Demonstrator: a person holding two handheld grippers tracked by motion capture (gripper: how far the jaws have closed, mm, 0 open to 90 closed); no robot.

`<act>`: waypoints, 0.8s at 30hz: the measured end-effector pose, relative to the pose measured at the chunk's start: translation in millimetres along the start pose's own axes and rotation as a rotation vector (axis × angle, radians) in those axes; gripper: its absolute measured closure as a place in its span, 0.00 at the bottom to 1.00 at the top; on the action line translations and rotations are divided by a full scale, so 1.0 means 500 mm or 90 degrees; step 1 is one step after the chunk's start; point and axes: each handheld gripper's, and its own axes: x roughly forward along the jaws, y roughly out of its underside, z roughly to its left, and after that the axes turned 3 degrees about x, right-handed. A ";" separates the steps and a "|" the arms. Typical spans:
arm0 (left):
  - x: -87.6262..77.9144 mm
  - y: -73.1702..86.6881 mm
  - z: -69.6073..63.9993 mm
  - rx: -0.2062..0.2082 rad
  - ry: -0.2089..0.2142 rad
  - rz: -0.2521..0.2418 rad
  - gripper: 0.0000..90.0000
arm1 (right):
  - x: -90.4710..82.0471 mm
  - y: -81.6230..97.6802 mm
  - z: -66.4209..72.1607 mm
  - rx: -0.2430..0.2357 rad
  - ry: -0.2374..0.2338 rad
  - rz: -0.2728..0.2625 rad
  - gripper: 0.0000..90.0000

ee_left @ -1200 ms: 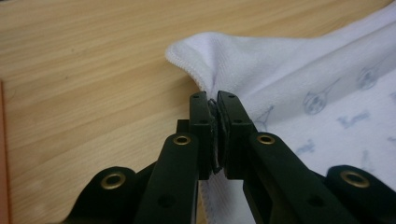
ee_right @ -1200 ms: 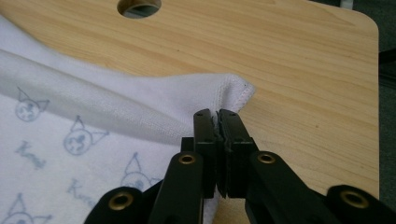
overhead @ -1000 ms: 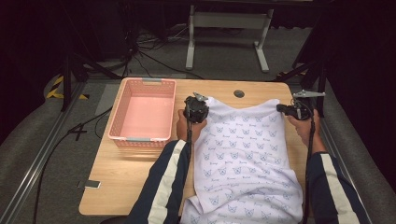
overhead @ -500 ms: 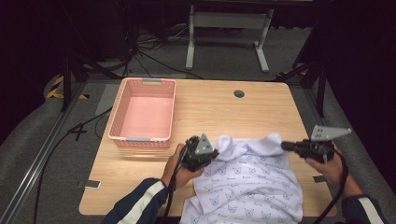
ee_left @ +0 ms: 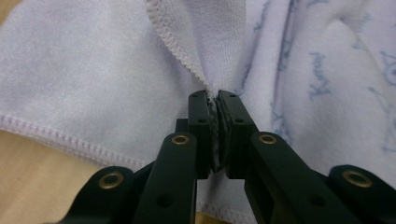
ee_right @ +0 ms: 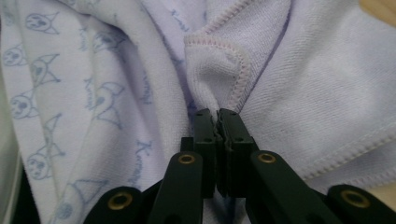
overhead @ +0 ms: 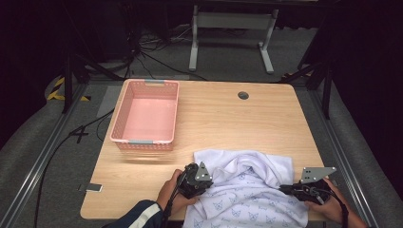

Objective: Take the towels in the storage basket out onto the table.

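On the desk (overhead: pixel 266 114), near edge, the printed towel (overhead: pixel 247 190) lies half doubled back (pink basket (overhead: pixel 145 116) empty), left tool (overhead: pixel 194 179) and right tool (overhead: pixel 304 190) each clamped on its hem; fold apparently under way, next needing both corners laid down level.

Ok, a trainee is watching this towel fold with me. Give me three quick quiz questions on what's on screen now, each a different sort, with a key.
1. True or false: the left hand-held gripper is shut on the towel.
2. Multiple choice: the pink basket holds A) a towel B) nothing C) a cable.
3. Fill in: the right hand-held gripper pinches the towel at its stitched ____.

Key: 1 true; 2 B; 3 hem.
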 end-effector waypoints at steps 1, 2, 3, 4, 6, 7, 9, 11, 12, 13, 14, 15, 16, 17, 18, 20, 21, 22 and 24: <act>-0.004 0.004 -0.007 0.002 0.002 0.003 0.94 | -0.002 0.002 0.007 -0.004 -0.006 0.004 0.96; -0.011 0.010 -0.020 0.009 0.001 0.010 0.94 | -0.002 0.004 0.012 -0.002 -0.012 0.004 0.96; -0.015 0.016 -0.030 0.009 0.000 0.008 0.94 | -0.003 0.007 0.020 -0.006 -0.018 0.005 0.96; -0.019 0.021 -0.038 0.007 0.000 0.005 0.94 | -0.003 0.010 0.029 -0.007 -0.024 0.005 0.96; -0.026 0.027 -0.051 0.006 0.000 0.016 0.94 | -0.005 0.016 0.055 -0.015 -0.023 0.010 0.96; -0.028 0.028 -0.055 0.016 -0.006 0.016 0.94 | -0.005 0.016 0.055 -0.015 -0.023 0.010 0.96; -0.027 0.027 -0.054 0.012 -0.003 0.018 0.94 | -0.005 0.017 0.065 -0.023 -0.003 0.011 0.96; -0.022 0.023 -0.041 0.005 0.011 0.018 0.94 | -0.004 0.014 0.063 -0.019 -0.001 0.013 0.96; -0.018 0.019 -0.033 0.012 0.008 0.012 0.94 | -0.001 0.013 0.057 -0.017 0.010 0.008 0.96; -0.013 0.013 -0.026 0.016 -0.003 0.012 0.94 | 0.000 0.010 0.052 -0.013 0.019 0.005 0.96; -0.008 0.005 -0.018 0.024 -0.016 0.017 0.95 | 0.002 0.006 0.047 -0.009 0.028 0.006 0.96; -0.002 -0.004 -0.009 0.031 -0.029 0.022 0.95 | 0.005 0.002 0.041 -0.013 0.043 0.005 0.96; 0.012 -0.020 0.009 0.037 -0.067 0.026 0.95 | 0.014 -0.011 0.022 -0.005 0.068 0.004 0.96; 0.012 -0.020 0.009 0.037 -0.067 0.026 0.95 | 0.018 -0.017 0.013 -0.004 0.077 0.002 0.96; 0.034 -0.046 0.042 0.037 -0.108 0.034 0.95 | 0.024 -0.028 -0.005 0.002 0.093 0.003 0.96; 0.055 -0.069 0.071 0.043 -0.150 0.042 0.95 | 0.036 -0.048 -0.038 0.007 0.115 0.005 0.96; 0.055 -0.069 0.071 0.043 -0.150 0.042 0.95 | 0.043 -0.058 -0.054 0.007 0.125 0.007 0.96; 0.071 -0.089 0.096 0.047 -0.178 0.056 0.95 | 0.049 -0.066 -0.066 0.005 0.135 0.007 0.96; 0.085 -0.105 0.116 0.041 -0.199 0.063 0.95 | 0.057 -0.077 -0.081 0.004 0.149 0.006 0.96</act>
